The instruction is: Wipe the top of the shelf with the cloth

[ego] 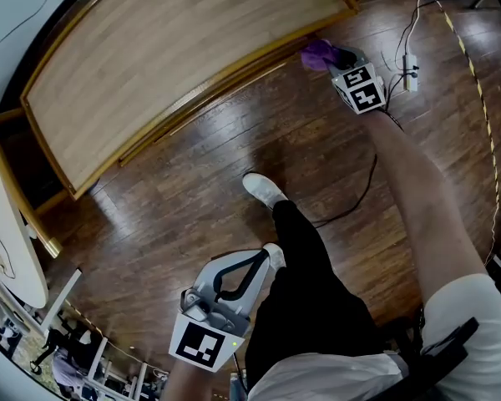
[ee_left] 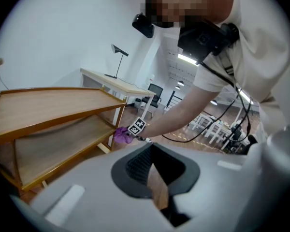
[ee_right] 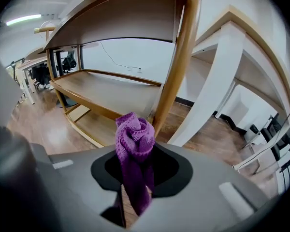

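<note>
1. The right gripper [ee_right: 135, 180] is clamping its jaws on the purple cloth [ee_right: 134, 138], which is bunching into a knot above them. It is sitting low, just off the front right corner of the counter [ego: 192, 53] (the top board of the shelf [ee_right: 111, 93]) and below its level, beside the corner post [ee_right: 181, 62].
2. The left gripper [ee_left: 151, 167] is hanging by the person's hip, well apart from the shelf, its jaws meeting at the tips on nothing.
3. The cloth is looking soft, light and limp — a knit that will likely fold and drag rather than slide. Holding it by the middle, with a free wad left to press flat on the counter, seems best.
4. The head view is cutting off the counter's back edge and left corner. Whether the cloth is touching the post, and how much is trailing below the jaws, I cannot tell.
</note>
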`<action>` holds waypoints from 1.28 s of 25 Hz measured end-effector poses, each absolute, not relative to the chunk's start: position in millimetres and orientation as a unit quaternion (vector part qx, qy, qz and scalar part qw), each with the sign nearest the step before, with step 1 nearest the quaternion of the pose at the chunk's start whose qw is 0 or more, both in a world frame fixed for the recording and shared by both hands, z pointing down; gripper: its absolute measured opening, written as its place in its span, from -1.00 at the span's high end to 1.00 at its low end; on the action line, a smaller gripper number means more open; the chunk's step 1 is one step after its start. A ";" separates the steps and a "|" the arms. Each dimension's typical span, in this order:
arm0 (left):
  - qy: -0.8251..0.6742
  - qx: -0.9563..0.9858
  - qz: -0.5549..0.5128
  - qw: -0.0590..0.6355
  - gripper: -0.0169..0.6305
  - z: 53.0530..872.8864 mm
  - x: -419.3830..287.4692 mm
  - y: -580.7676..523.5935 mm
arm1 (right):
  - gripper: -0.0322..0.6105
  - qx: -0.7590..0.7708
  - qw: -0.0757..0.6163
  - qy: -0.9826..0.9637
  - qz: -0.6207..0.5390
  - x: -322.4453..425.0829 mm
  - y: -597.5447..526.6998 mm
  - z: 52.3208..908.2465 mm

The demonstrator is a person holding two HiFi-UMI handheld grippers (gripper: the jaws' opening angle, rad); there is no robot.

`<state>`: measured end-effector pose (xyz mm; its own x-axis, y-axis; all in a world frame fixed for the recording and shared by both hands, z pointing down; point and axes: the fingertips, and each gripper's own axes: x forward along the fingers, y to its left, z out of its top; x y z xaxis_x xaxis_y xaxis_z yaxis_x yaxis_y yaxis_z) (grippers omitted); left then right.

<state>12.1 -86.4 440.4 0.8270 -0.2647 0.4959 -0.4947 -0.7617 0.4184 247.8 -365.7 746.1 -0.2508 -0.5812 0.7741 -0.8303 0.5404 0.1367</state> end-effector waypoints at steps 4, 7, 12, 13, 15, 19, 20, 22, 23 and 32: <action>-0.197 0.918 0.207 0.274 0.89 440.9 19.2 -90.5 | 0.62 0.475 0.418 -0.759 0.152 277.6 -372.0 750.6; -0.191 0.919 0.214 0.272 0.88 443.9 17.4 -90.0 | 0.62 0.488 0.423 -0.749 0.149 291.2 -375.4 749.1; -0.200 0.920 0.213 0.260 0.88 438.1 11.9 -84.6 | 0.62 0.499 0.418 -0.744 0.150 293.1 -367.2 734.2; -0.202 0.921 0.212 0.256 0.88 436.7 11.7 -82.9 | 0.62 0.500 0.418 -0.744 0.150 295.0 -363.4 732.3; -0.205 0.922 0.213 0.249 0.89 434.2 9.7 -79.8 | 0.62 0.501 0.417 -0.743 0.152 298.1 -354.4 730.9; -0.213 0.923 0.216 0.235 0.88 425.7 1.5 -66.1 | 0.62 0.496 0.410 -0.749 0.160 294.6 -318.9 719.6; -0.216 0.923 0.217 0.231 0.88 423.0 -1.1 -60.9 | 0.62 0.494 0.407 -0.752 0.159 293.9 -307.9 715.5; -0.224 0.923 0.216 0.224 0.88 417.2 -5.6 -48.6 | 0.62 0.491 0.399 -0.758 0.157 291.2 -284.2 704.2; -0.228 0.923 0.215 0.220 0.88 414.0 -7.0 -40.7 | 0.62 0.491 0.393 -0.762 0.158 289.7 -271.3 697.0; -0.288 0.924 0.197 0.156 0.89 362.3 -47.5 81.7 | 0.62 0.488 0.313 -0.797 0.167 253.6 -91.4 599.9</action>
